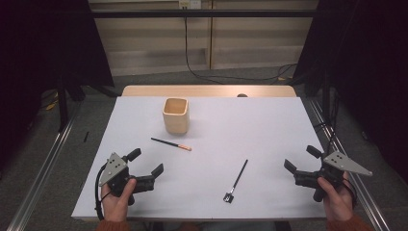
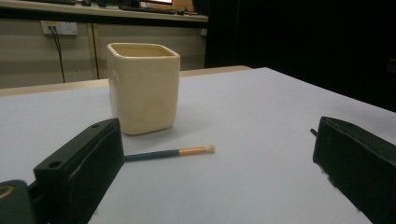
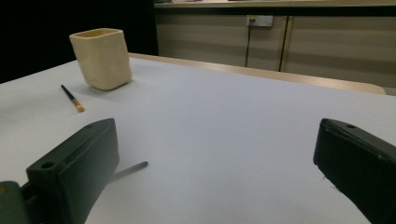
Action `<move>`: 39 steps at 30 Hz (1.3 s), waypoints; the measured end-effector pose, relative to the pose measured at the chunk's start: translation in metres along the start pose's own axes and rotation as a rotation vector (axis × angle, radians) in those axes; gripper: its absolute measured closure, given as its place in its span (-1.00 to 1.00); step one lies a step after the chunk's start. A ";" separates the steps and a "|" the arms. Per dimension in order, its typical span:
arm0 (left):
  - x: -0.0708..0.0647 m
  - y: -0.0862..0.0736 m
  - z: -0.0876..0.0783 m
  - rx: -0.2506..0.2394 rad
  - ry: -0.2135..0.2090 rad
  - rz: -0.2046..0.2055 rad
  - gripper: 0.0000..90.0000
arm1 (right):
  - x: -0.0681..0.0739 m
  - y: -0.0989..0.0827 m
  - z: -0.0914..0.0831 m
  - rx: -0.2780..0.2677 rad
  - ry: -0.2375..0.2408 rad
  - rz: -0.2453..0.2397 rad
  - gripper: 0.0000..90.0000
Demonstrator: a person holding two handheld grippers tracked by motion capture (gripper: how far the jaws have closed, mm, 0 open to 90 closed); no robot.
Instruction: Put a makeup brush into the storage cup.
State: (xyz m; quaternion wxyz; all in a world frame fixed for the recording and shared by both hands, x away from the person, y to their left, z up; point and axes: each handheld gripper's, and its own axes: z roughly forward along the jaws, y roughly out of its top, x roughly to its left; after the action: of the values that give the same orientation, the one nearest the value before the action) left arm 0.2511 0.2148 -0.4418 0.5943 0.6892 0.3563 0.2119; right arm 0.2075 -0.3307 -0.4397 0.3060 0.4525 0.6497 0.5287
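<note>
Both tongs rest released near my edge of the table, my left gripper (image 1: 146, 162) and my right gripper (image 1: 300, 160) gaping with nothing between the jaws. To start well, I judge my left should come down squarely across the orange-tipped brush (image 1: 171, 144) lying just ahead of it, below the cream cup (image 1: 175, 115). Ahead-left of my right lies the slim black brush (image 1: 236, 180), its dark square head toward me.

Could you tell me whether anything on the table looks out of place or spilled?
Nothing is spilled or damaged. The cup stands upright, but both brushes lie loose on the table: one just in front of the cup, the other nearer the right gripper. Both grippers are open and holding nothing.
</note>
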 end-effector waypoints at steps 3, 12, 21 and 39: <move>0.001 0.000 0.003 0.008 -0.010 0.004 -0.96 | -0.002 -0.001 0.001 0.005 -0.002 0.010 -1.00; 0.000 -0.001 0.008 0.049 -0.031 -0.003 -0.95 | 0.000 -0.002 0.003 0.011 0.024 -0.001 -1.00; -0.008 0.012 0.007 0.012 -0.057 0.013 -0.95 | 0.007 0.000 -0.002 -0.008 0.070 -0.021 -1.00; 0.002 0.042 0.022 0.027 -0.080 0.065 -0.97 | 0.014 -0.001 0.008 0.025 0.134 -0.047 -1.00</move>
State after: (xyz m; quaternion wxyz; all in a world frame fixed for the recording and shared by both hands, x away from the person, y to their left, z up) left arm 0.2779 0.1998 -0.4053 0.5915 0.7163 0.3125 0.1986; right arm 0.2087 -0.3141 -0.4416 0.2682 0.4046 0.6858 0.5423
